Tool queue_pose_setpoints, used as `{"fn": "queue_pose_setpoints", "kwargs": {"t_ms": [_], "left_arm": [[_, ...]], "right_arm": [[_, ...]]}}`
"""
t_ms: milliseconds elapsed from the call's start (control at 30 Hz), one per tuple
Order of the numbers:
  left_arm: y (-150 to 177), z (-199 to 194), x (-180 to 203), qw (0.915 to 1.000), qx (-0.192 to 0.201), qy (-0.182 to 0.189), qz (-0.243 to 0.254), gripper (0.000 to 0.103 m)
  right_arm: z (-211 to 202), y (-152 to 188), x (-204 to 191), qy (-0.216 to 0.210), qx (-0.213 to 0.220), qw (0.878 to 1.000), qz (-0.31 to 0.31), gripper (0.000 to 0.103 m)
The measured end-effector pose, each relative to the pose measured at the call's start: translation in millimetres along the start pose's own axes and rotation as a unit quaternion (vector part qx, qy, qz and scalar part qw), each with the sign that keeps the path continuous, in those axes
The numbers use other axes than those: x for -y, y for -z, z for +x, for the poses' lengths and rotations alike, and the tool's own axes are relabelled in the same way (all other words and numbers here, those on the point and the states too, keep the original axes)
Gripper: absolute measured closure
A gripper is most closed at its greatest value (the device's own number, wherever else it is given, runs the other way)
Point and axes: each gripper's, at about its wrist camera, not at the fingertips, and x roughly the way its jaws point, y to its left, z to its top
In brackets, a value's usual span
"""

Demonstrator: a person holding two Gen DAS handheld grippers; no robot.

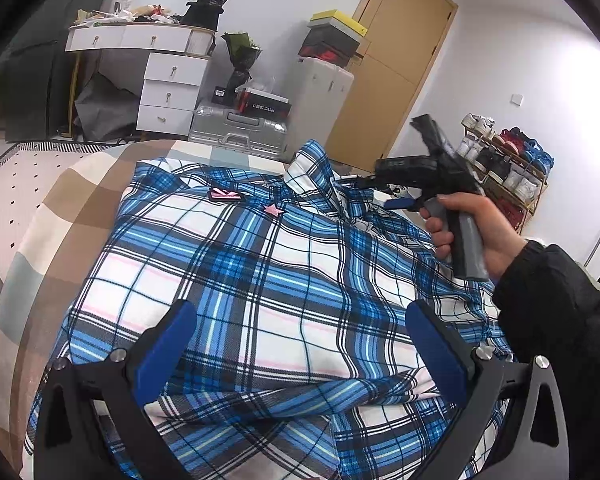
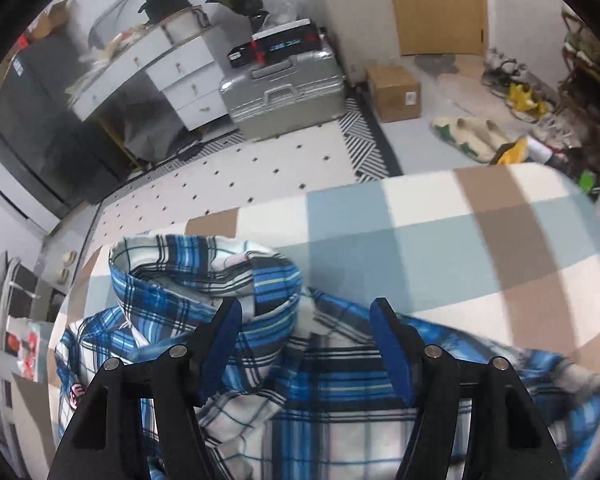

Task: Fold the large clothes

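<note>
A large blue, white and black plaid shirt (image 1: 284, 264) lies spread on a bed with a beige, blue and white checked cover (image 1: 52, 216). Two pink patches (image 1: 224, 194) sit near its far end. My left gripper (image 1: 300, 312) hovers open over the near part of the shirt, nothing pinched between its blue pads. My right gripper (image 2: 306, 308) points down at the collar end, open, with the upturned collar (image 2: 204, 276) bunched just beyond its left pad and no cloth pressed between the pads. In the left wrist view a hand (image 1: 472, 232) in a dark sleeve holds that tool over the shirt's far right.
Beyond the bed's edge (image 2: 420, 184) lie a dotted rug (image 2: 228, 176), a silver suitcase (image 2: 284, 96), white drawers (image 1: 168, 92), a cardboard box (image 2: 394, 94) and loose shoes (image 2: 472, 136). A shoe rack (image 1: 508, 168) and a wooden door (image 1: 388, 64) stand on the right.
</note>
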Motion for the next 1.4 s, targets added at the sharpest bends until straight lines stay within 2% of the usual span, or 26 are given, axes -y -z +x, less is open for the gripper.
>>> {"fn": "queue_pose_setpoints", "kwargs": {"t_ms": [33, 67, 100, 133, 300, 467, 600, 700, 767, 867, 900, 967, 1033, 1067, 1133, 1200, 1233, 1267, 1333, 1400], "left_arm": [[0, 0, 0, 1.0000, 0.000, 0.000, 0.001, 0.002], [0, 0, 0, 1.0000, 0.000, 0.001, 0.000, 0.002], [0, 0, 0, 1.0000, 0.000, 0.001, -0.001, 0.002], [0, 0, -1, 1.0000, 0.000, 0.000, -0.002, 0.002], [0, 0, -1, 1.0000, -0.002, 0.000, -0.002, 0.002], [-1, 1, -1, 1.0000, -0.001, -0.001, -0.004, 0.002], [-1, -2, -3, 0.9999, 0.008, 0.001, -0.007, 0.002], [-3, -10, -5, 0.9996, 0.028, 0.008, -0.004, 0.002], [-7, -25, -8, 0.9977, 0.056, 0.037, -0.009, 0.002], [-11, -58, -16, 0.9908, 0.103, 0.085, -0.020, 0.002], [-9, -70, -18, 0.9884, 0.119, 0.091, -0.026, 0.002], [-3, -97, -22, 0.9854, 0.142, 0.084, -0.041, 0.002], [2, -109, -19, 0.9868, 0.145, 0.058, -0.042, 0.002], [4, -109, -15, 0.9893, 0.135, 0.044, -0.036, 0.002], [7, -100, 0, 0.9945, 0.102, 0.023, -0.011, 0.002], [10, -80, 14, 0.9974, 0.068, -0.014, 0.019, 0.001], [11, -64, 18, 0.9979, 0.036, -0.046, 0.027, 0.002], [11, -49, 19, 0.9970, 0.000, -0.073, 0.024, 0.002], [14, -33, 11, 0.9949, -0.042, -0.092, -0.005, 0.002], [17, -31, -2, 0.9950, -0.041, -0.071, -0.058, 0.002]], "right_arm": [[3, 3, -4, 0.008, 0.004, 1.000, -0.006, 0.037], [9, 3, -9, 0.025, 0.007, 1.000, -0.016, 0.046], [10, 5, -12, 0.026, 0.006, 0.999, -0.024, 0.063], [12, 5, -14, 0.026, 0.001, 0.999, -0.029, 0.092], [-20, 11, -22, 0.005, 0.071, 0.996, -0.048, 0.095], [-87, 27, -40, -0.033, 0.152, 0.985, -0.081, 0.095], [-158, 77, -71, -0.046, 0.222, 0.963, -0.145, 0.095], [-213, 140, -83, -0.056, 0.271, 0.946, -0.171, 0.095], [-242, 193, -88, -0.057, 0.293, 0.937, -0.181, 0.095], [-252, 256, -95, -0.061, 0.273, 0.941, -0.193, 0.095], [-252, 278, -99, -0.053, 0.264, 0.941, -0.205, 0.095], [-242, 315, -103, -0.038, 0.231, 0.947, -0.222, 0.095], [-227, 335, -97, -0.031, 0.197, 0.955, -0.219, 0.095], [-214, 346, -94, -0.029, 0.163, 0.961, -0.220, 0.095], [-198, 350, -87, -0.021, 0.120, 0.969, -0.213, 0.095], [-194, 350, -83, -0.021, 0.107, 0.974, -0.199, 0.095], [-192, 348, -83, -0.007, 0.098, 0.976, -0.195, 0.094], [-185, 344, -83, 0.003, 0.062, 0.980, -0.188, 0.093], [-187, 345, -83, 0.004, 0.047, 0.982, -0.182, 0.093], [-187, 343, -82, 0.012, 0.042, 0.982, -0.186, 0.091]]}}
